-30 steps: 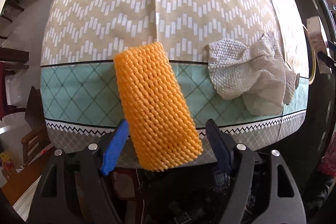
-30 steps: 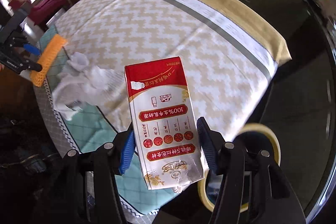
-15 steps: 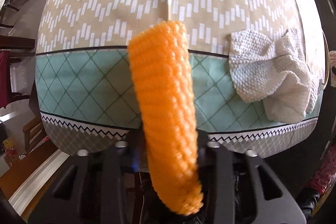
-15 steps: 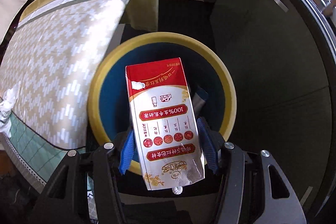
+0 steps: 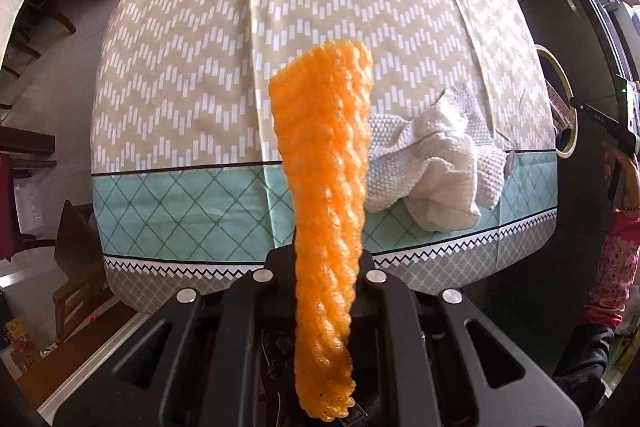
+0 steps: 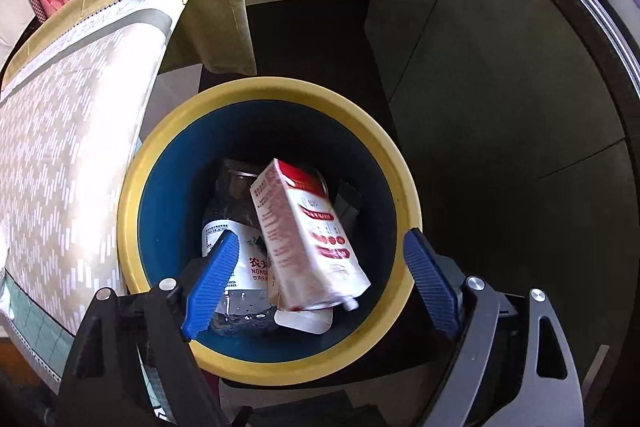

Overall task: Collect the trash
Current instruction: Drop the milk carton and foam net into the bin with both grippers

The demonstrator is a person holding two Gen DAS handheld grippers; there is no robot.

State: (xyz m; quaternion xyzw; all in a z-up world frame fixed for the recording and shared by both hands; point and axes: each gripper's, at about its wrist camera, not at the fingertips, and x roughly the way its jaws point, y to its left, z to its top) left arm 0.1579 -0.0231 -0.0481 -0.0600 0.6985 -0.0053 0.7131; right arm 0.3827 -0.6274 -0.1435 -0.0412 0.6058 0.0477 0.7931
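Observation:
An orange foam net sleeve [image 5: 326, 195] hangs pinched flat in my left gripper [image 5: 320, 269], which is shut on it and lifted above the table. A crumpled white paper towel [image 5: 432, 171] lies on the tablecloth [image 5: 180, 87] to its right. In the right wrist view my right gripper [image 6: 320, 279] hovers over the bin [image 6: 264, 355], a blue one with a yellow rim; its jaws are opening and nothing is between them. The red and white milk carton [image 6: 308, 235] lies tilted inside the bin, on a plastic bottle [image 6: 240, 251].
The bin [image 5: 560, 99] stands on the dark floor beside the table's right edge, seen partly in the left wrist view. Dark cabinets [image 6: 480, 67] rise behind it. A person's pink sleeve [image 5: 616, 267] shows at far right. Wooden chairs [image 5: 76, 267] stand left of the table.
My left gripper closed on the orange sleeve and lifted it off the table. My right gripper swung from over the table to over the bin, opened, and the carton dropped in.

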